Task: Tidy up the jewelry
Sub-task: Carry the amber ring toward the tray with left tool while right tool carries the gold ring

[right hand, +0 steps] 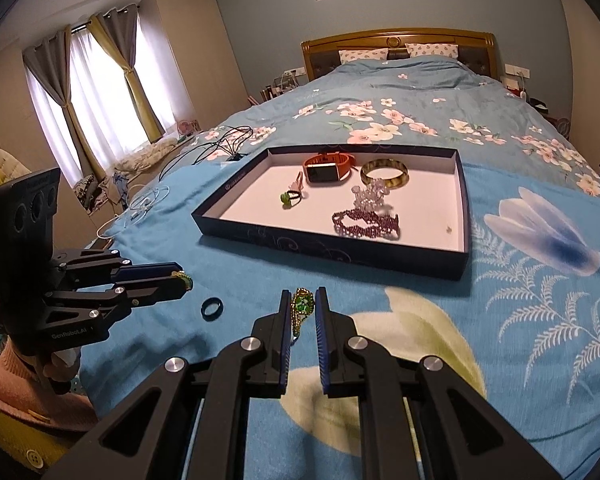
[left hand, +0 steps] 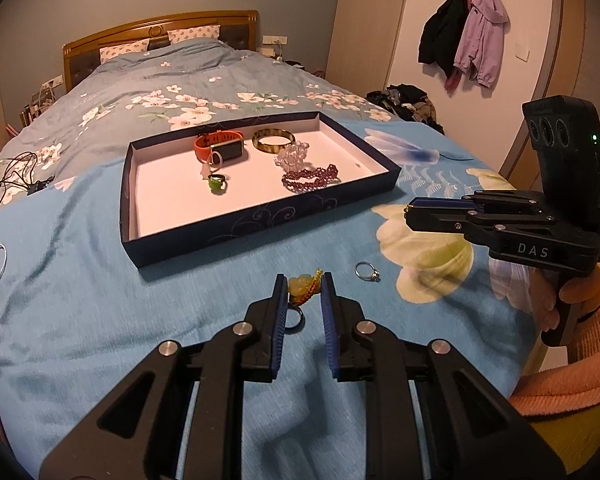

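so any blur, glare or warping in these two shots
Left wrist view: heavy fisheye bend, dark corners, warm dim light; the tray is fairly sharp, the left gripper throws a soft shadow on the bedspread. Right wrist view: the window is blown out white, the purple bead bracelet looks smeared, and the headboard bows.

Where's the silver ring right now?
In the left wrist view, the silver ring lies loose on the blue bedspread, just right of the left hand-held gripper and in front of the tray; it is not inside the tray.
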A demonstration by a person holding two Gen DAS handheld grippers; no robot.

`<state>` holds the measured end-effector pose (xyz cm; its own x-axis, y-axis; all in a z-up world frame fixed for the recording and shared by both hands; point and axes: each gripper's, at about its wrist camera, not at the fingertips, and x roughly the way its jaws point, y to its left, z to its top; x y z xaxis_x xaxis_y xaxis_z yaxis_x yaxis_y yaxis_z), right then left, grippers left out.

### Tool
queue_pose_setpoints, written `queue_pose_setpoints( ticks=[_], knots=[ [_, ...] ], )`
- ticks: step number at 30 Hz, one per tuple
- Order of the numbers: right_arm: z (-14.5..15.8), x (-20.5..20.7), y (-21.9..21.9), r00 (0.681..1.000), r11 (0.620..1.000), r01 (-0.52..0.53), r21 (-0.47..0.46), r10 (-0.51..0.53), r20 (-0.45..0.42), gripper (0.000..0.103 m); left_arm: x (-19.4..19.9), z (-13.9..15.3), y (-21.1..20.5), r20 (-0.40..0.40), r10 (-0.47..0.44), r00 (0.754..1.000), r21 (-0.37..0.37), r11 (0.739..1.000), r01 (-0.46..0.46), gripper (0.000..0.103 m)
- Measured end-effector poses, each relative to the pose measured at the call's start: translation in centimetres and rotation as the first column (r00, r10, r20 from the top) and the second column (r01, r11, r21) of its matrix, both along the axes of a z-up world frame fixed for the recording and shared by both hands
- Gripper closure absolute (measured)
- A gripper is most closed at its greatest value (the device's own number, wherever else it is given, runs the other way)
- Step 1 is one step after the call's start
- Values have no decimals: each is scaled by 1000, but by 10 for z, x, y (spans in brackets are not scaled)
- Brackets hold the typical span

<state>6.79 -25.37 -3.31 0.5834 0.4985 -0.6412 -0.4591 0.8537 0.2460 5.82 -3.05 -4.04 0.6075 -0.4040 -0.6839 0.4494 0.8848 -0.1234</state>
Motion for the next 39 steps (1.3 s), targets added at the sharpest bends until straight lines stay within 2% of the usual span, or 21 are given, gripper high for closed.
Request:
queue_pose_setpoints(
  ticks=[10,39],
  knots=[
    [6,12,3,1000,1000,2,2,-2,22,93,12,8,2,38,17,999,6,1000,-18,86],
    [15,28,4,999,1000,5,10,-5,47,93,32,20,-4,78,32,996,13,999,-33,86]
  ],
)
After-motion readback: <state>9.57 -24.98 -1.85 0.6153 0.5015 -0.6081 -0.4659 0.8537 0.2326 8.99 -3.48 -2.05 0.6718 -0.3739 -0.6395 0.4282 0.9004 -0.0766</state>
